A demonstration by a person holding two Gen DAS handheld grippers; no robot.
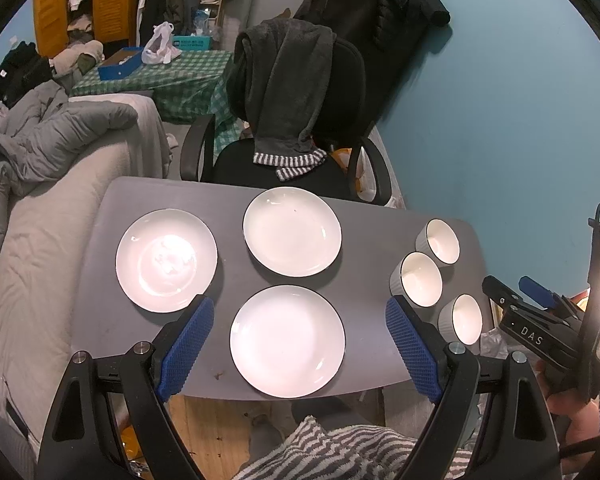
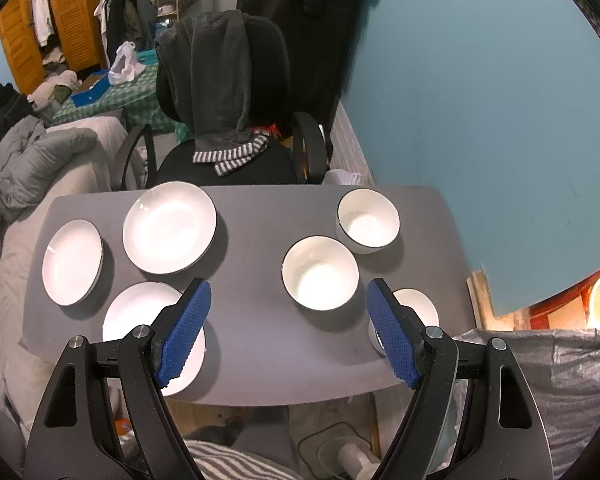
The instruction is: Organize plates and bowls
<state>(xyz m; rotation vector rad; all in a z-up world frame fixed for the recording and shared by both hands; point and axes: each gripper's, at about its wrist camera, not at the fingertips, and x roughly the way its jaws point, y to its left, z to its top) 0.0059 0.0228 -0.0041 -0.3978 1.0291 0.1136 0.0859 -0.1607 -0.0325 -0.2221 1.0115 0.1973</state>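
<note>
Hovered above the near edge of a grey table [image 1: 228, 216], both jaws spread wide and holding nothing. Left gripper [image 1: 300, 348] framed the nearest white plate [image 1: 287, 340] in the lower middle of its view, blue padded fingers [image 1: 188, 344] flanking it from above without touching. Showed two more black-rimmed plates beyond: one at centre left [image 1: 166, 260], one at upper centre [image 1: 292, 231], all three flat on the table and apart from each other. Ranged three white bowls along the right side of that view, upright and close together in a slanting row: far [image 1: 440, 241], middle [image 1: 418, 279], near [image 1: 462, 319]. Caught the right gripper [image 2: 288, 332] at the far right edge of the left view, held in a hand [image 1: 572, 420] (only partly visible). From the right wrist view, centred the gap on bare tabletop, with the middle bowl [image 2: 320, 273] just above it, the far bowl [image 2: 368, 219] at upper right, and the near bowl [image 2: 418, 306] partly hidden behind the right finger. Placed the three plates at the left of that view [image 2: 72, 262] [image 2: 169, 227] [image 2: 140, 312]. Stood a black office chair [image 1: 300, 92] draped with a dark towel behind the table.
</note>
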